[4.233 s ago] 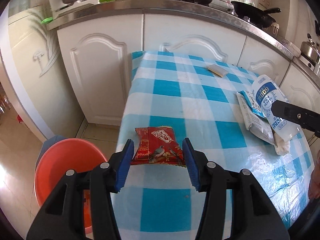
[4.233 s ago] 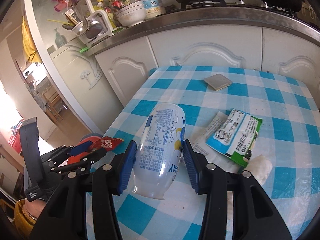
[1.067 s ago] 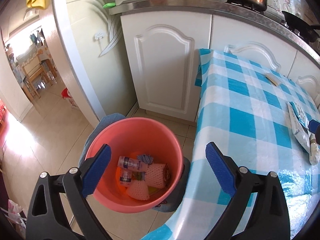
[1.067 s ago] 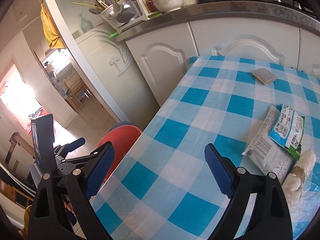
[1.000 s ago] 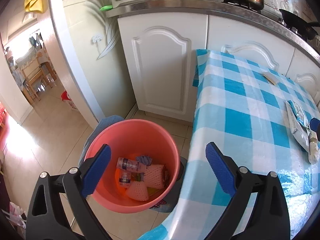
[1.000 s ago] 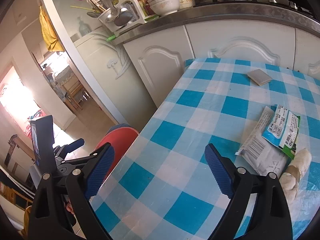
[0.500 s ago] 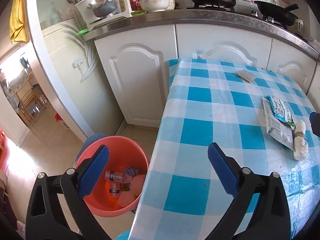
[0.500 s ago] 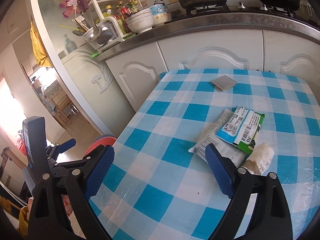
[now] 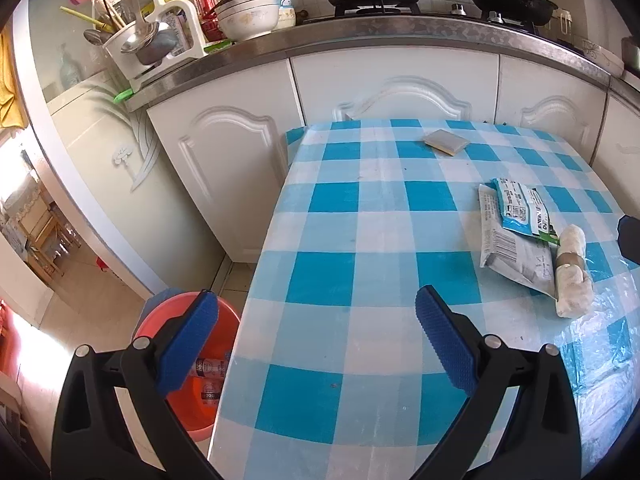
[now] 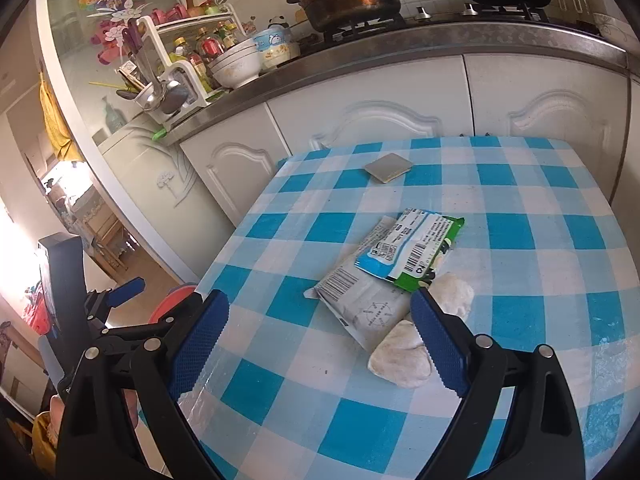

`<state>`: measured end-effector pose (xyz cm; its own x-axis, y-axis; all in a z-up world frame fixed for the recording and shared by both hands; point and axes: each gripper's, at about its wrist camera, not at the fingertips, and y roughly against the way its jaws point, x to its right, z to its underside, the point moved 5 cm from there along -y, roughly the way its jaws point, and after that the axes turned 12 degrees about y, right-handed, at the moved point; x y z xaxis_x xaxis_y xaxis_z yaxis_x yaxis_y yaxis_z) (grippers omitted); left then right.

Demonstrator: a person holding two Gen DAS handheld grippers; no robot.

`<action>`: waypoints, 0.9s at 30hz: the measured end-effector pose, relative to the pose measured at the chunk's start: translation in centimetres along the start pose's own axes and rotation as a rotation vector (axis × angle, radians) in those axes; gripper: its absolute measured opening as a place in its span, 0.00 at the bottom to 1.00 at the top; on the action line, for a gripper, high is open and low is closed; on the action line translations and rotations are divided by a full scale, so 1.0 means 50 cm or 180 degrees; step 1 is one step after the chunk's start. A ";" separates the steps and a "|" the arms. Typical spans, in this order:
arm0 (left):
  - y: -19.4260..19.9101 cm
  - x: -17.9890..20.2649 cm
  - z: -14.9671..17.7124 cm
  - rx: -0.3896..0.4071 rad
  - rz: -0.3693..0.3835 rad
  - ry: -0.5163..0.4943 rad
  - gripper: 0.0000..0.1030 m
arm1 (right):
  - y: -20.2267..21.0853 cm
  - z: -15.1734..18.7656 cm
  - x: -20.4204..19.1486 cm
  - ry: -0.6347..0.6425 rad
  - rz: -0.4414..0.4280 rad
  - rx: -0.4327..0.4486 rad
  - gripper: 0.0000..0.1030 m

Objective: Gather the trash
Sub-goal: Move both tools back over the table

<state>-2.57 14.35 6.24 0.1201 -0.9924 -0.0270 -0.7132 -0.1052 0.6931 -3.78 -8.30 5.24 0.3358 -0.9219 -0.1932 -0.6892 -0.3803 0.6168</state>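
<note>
Currently the remaining trash lies right of centre on the checked table: a grey-white packet with a blue-and-green wrapper overlapping its far end, and a white crumpled roll touching the packet's near right edge. A small grey pad sits apart at the far end, near the cabinets.

Containers: the orange basin stands on the floor just beside the table's left edge, partly hidden by it and by the left gripper's finger. Two small bottles show inside; the rest of its contents is hidden.

Change: 4.2 seconds ago the left gripper straddled a red snack bag and the right gripper a white bottle; neither item is on the table now. One second ago the left view looked down into the basin; it has since swung back over the table.

Both grippers stand wide apart at the jaws and hold nothing. The right gripper's right finger overlaps the roll in view; contact cannot be judged.

Clearance: the near-left half of the tablecloth is bare. The left edge drops off to the floor above the basin, and the far edge abuts the cabinets.
</note>
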 end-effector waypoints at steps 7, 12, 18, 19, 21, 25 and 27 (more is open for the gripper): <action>-0.015 0.045 -0.002 -0.0028 0.0033 -0.0119 0.96 | 0.009 0.018 0.060 -0.0163 0.0081 -0.0005 0.88; -0.028 0.071 -0.004 -0.0076 0.0108 -0.0175 0.96 | 0.009 0.037 0.104 -0.0289 0.0130 -0.0042 0.88; -0.051 0.111 -0.034 -0.0140 0.0394 -0.0217 0.96 | 0.008 0.053 0.157 -0.0466 0.0173 -0.0040 0.88; -0.058 0.120 -0.044 -0.0150 0.0465 -0.0214 0.96 | 0.008 0.055 0.164 -0.0481 0.0182 -0.0042 0.88; -0.071 0.140 -0.063 -0.0192 0.0621 -0.0219 0.96 | 0.007 0.059 0.179 -0.0528 0.0198 -0.0041 0.88; -0.122 0.206 -0.113 -0.0375 0.1073 -0.0248 0.96 | 0.004 0.065 0.203 -0.0602 0.0204 -0.0044 0.88; -0.162 0.246 -0.138 -0.0418 0.1181 -0.0393 0.96 | 0.001 0.067 0.213 -0.0642 0.0182 -0.0048 0.88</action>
<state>9.45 3.41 5.29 -0.2182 -0.9625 0.1613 -0.5974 0.2624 0.7578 -2.41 -18.39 0.67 0.1600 -0.9386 -0.3056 -0.6933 -0.3273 0.6421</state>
